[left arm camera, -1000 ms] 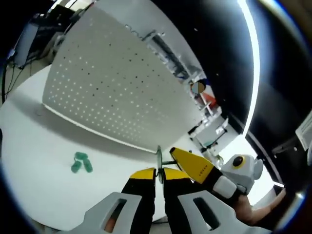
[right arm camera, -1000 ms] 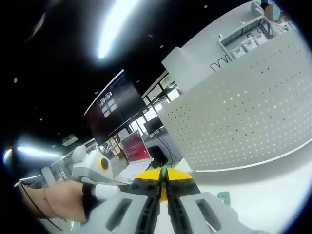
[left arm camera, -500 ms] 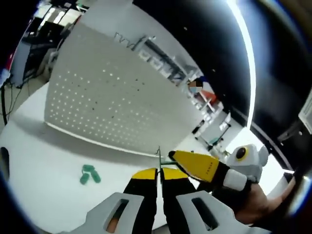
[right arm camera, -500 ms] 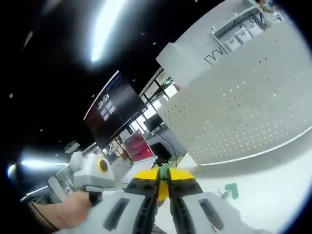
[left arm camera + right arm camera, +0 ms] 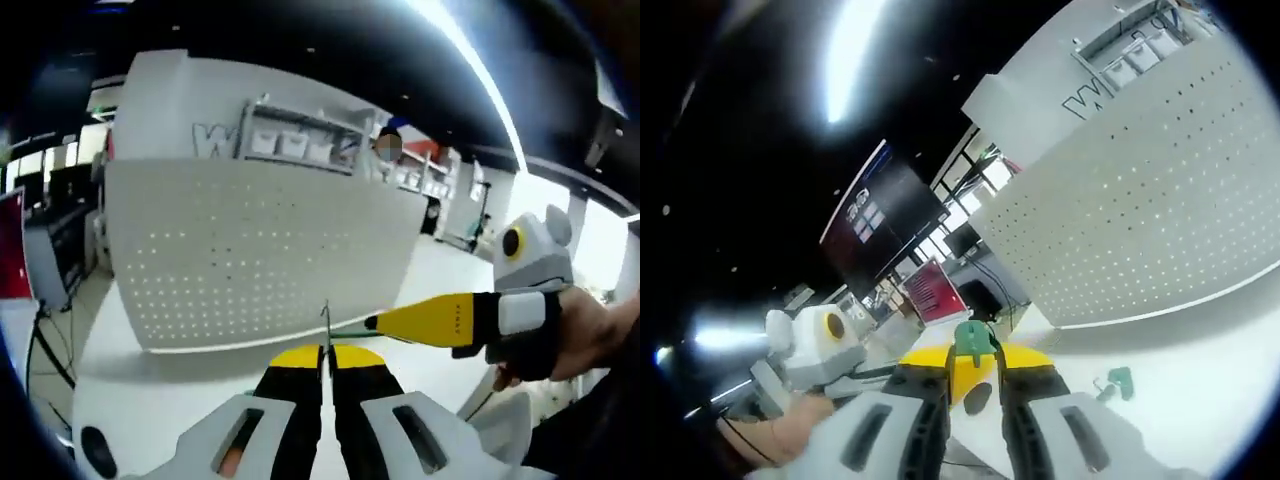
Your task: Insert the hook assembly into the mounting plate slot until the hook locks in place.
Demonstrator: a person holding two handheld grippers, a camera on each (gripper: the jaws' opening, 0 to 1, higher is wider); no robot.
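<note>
A white perforated mounting plate stands upright on the white table; in the right gripper view the same plate is seen at an angle. My left gripper is shut on a thin metal hook that sticks up between its tips. My right gripper is shut on a green plastic piece. In the left gripper view the right gripper's yellow tip reaches in from the right, with a thin green part running toward the metal hook. Both are short of the plate.
Two small green pieces lie on the table in front of the plate. A person's hand holds the right gripper; the left gripper's body sits at lower left. Shelves, monitors and desks stand behind.
Both views have swung, so the plate now looks level in the left gripper view. The green piece stands higher and plainer between the right jaws. The right gripper's tip lies flatter beside the hook.
</note>
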